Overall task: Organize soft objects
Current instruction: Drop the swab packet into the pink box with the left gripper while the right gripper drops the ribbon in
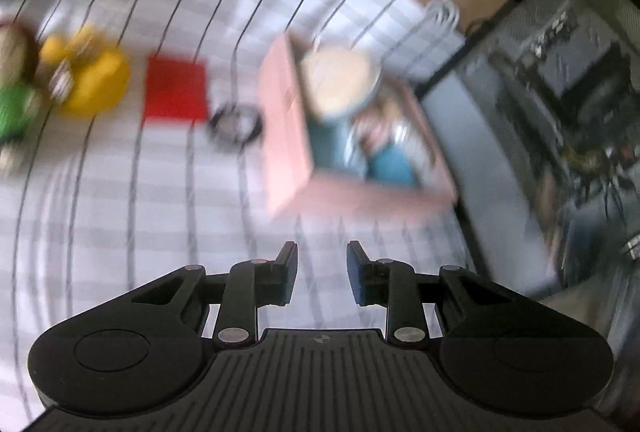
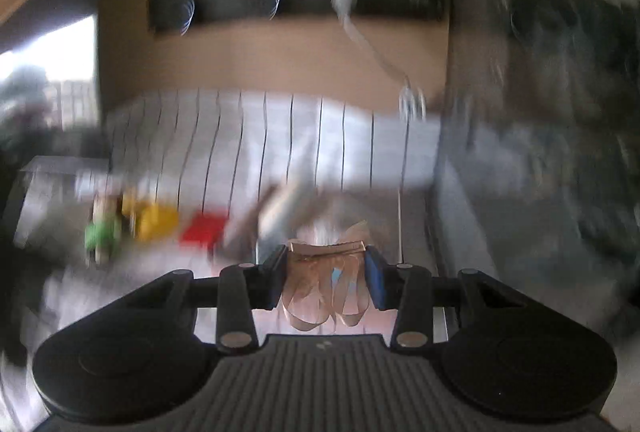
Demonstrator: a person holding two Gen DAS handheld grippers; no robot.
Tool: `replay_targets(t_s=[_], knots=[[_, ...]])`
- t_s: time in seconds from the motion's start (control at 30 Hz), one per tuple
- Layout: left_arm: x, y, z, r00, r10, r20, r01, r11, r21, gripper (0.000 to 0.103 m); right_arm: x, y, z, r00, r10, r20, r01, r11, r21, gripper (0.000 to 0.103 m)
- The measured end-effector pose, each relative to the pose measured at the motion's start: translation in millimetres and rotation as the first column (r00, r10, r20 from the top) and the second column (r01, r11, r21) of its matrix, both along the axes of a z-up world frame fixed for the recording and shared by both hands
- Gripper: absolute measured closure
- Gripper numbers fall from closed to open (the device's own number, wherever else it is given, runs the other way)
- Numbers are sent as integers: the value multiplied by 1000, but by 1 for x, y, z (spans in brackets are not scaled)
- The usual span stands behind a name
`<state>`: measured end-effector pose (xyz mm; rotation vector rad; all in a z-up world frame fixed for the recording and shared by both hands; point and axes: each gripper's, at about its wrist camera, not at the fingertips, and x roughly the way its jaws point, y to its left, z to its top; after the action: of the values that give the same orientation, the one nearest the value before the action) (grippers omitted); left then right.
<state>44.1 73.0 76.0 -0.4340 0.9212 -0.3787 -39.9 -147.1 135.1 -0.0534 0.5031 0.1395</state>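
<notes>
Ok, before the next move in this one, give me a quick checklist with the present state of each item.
1. Right gripper grips the ribbon bundle: ok.
2. Left gripper free, nothing between its pads: ok.
3. Pink box open on top: ok.
4. Room left in the box: cannot tell, it already holds items and the view is blurred.
5. Yellow toy and red square out on the striped cloth, not yet sorted: not ok.

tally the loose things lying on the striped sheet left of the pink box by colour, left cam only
yellow: 1, the yellow soft toy
red: 1, the red square
green: 1, the green toy, cut by the frame edge
black: 1, the black ring
total: 4
The view is blurred, so finer kinds cannot be told.
</notes>
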Motion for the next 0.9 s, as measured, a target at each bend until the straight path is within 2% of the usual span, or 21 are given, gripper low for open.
replay_targets(t_s=[0.03, 0.1, 0.23, 0.3, 0.43, 0.53, 0.6, 0.7, 0.8, 0.9], knots=[[-11, 6, -6, 1000, -11, -27, 11, 1000, -3, 74, 15, 2, 10, 1000, -5, 15, 5, 999, 38, 63], [-29, 18, -16, 998, -17, -57, 16, 1000, -7, 74, 40, 1, 23, 1000, -13, 14, 11, 994, 111, 51], [-60, 43, -24, 998, 4, -70, -3, 1000, 22, 74, 67, 0, 35, 998, -69, -6, 69, 981, 181, 46], [-72, 56, -28, 998, 18, -62, -16, 999, 33, 74, 66, 1, 32, 995, -99, -6, 99, 982, 160, 45], [-84, 80, -40, 996, 63, -70, -62, 998, 24, 74, 60, 1, 16, 995, -88, -51, 94, 986, 141, 45], [-86, 93, -47, 990, 107, -89, -107, 994, -4, 74, 61, 4, 7, 999, -22, -47, 27, 991, 129, 45], [-83, 96, -48, 991, 100, -92, -101, 995, -13, 74, 80, 10, 1, 1000, -3, -29, 6, 997, 83, 45], [-72, 95, -54, 988, 98, -121, -101, 995, -22, 74, 107, 15, -4, 994, -62, -94, 66, 997, 38, 45], [-67, 86, -49, 994, 56, -98, -59, 998, -28, 74, 95, 14, -1, 995, -46, -88, 53, 995, 82, 45], [-65, 80, -48, 997, 23, -80, -25, 999, -25, 74, 70, 20, -7, 995, -47, -86, 50, 998, 37, 45]])
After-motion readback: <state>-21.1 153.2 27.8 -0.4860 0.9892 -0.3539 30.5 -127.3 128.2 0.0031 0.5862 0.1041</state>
